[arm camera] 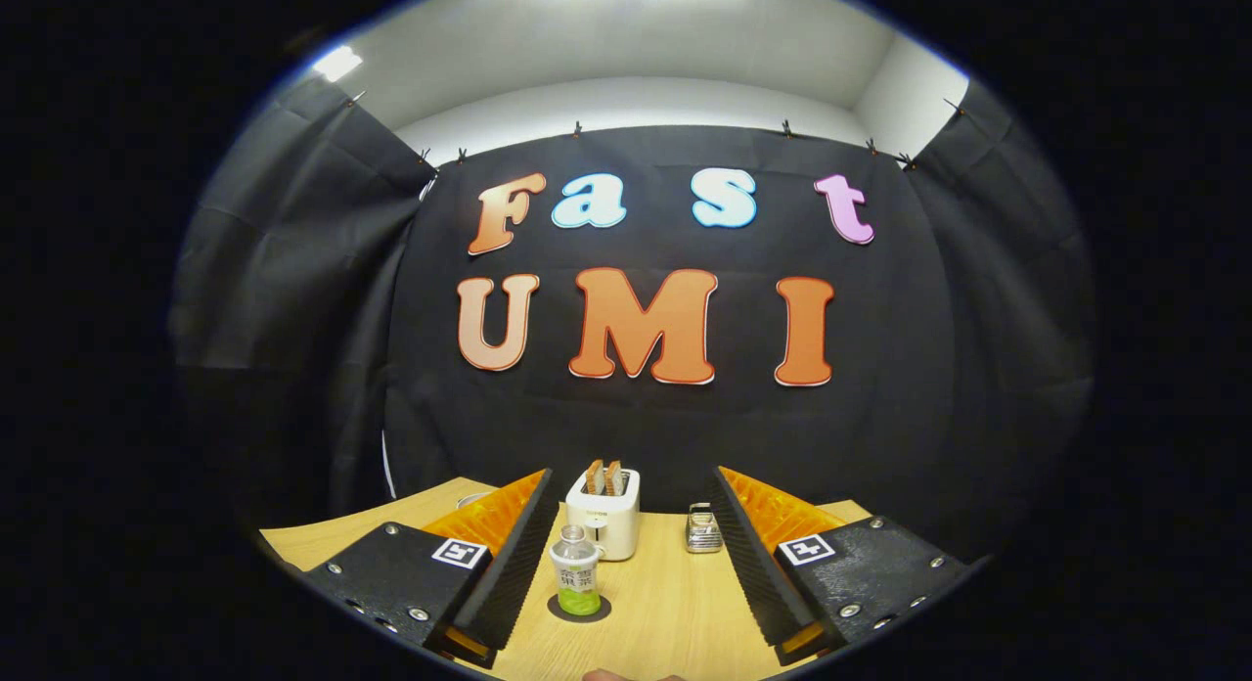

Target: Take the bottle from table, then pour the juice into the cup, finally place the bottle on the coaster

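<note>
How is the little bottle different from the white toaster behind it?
The bottle is clear and slim, with green juice low inside; the toaster is a white, boxy, opaque thing. The bottle stands on a dark round coaster, the toaster straight on the wooden table. The bottle is capped, while the toaster has toast sticking out of its top. Both stand upright between the open gripper's fingers, untouched.

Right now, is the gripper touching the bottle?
Apart. The gripper view shows the gripper open, and the bottle standing between its fingers on the coaster, with bare table on both sides.
</note>
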A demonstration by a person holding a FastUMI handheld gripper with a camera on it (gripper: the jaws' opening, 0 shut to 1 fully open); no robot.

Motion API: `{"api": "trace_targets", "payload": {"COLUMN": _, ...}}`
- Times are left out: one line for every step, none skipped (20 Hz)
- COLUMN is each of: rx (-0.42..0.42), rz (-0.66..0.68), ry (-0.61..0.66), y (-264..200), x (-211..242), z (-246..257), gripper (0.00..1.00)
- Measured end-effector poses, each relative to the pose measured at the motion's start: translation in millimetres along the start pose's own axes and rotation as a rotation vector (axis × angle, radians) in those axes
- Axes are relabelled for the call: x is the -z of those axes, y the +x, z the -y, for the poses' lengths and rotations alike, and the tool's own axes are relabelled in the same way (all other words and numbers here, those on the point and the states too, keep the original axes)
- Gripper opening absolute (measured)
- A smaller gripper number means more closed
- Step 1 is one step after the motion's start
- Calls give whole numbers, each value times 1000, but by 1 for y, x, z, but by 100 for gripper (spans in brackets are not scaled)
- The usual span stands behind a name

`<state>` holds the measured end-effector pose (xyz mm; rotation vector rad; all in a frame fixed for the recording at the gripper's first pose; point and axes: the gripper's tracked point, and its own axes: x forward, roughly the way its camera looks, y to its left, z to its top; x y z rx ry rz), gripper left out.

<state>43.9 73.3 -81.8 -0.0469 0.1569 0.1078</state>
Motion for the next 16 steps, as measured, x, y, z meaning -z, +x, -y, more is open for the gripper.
{"api": "trace_targets", "payload": {"rx": -7, "rz": 7, "ry": -1, "y": -11, "x": -10, "z": -1, "gripper": 93}}
{"api": "trace_targets", "payload": {"rx": -27, "rz": 16, "ry": 7, "y": -22, "x": -20, "z": -5, "gripper": 93}}
{"api": "trace_targets", "payload": {"rx": -49, "rz": 23, "ry": 11, "y": -34, "x": -26, "z": -10, "gripper": 93}}
{"api": "trace_targets", "payload": {"rx": -59, "rz": 34, "ry": 12, "y": -45, "x": -34, "z": -12, "gripper": 93}}
{"api": "trace_targets", "payload": {"rx": -63, "rz": 46, "ry": 8, "y": -54, "x": -42, "z": -10, "gripper": 93}}
{"api": "trace_targets", "payload": {"rx": -59, "rz": 59, "ry": -1, "y": -63, "x": -49, "z": -8, "gripper": 93}}
{"api": "trace_targets", "payload": {"rx": -57, "rz": 75, "ry": -13, "y": -70, "x": -59, "z": -8, "gripper": 93}}
{"api": "trace_targets", "payload": {"rx": -51, "rz": 90, "ry": -23, "y": -76, "x": -67, "z": -7, "gripper": 93}}
{"api": "trace_targets", "payload": {"rx": -48, "rz": 105, "ry": -24, "y": -81, "x": -75, "z": -6, "gripper": 93}}
{"api": "trace_targets", "payload": {"rx": -48, "rz": 122, "ry": -18, "y": -85, "x": -83, "z": -5, "gripper": 93}}
{"api": "trace_targets", "payload": {"rx": -53, "rz": 140, "ry": -1, "y": -88, "x": -92, "z": -7, "gripper": 93}}
{"api": "trace_targets", "payload": {"rx": -59, "rz": 153, "ry": 17, "y": -92, "x": -99, "z": -7, "gripper": 93}}
{"api": "trace_targets", "payload": {"rx": -64, "rz": 163, "ry": 32, "y": -96, "x": -103, "z": -7, "gripper": 93}}
{"api": "trace_targets", "payload": {"rx": -70, "rz": 172, "ry": 40, "y": -98, "x": -106, "z": -6, "gripper": 93}}
{"api": "trace_targets", "payload": {"rx": -69, "rz": 175, "ry": 40, "y": -99, "x": -108, "z": -4, "gripper": 93}}
{"api": "trace_targets", "payload": {"rx": -65, "rz": 176, "ry": 37, "y": -99, "x": -108, "z": -2, "gripper": 93}}
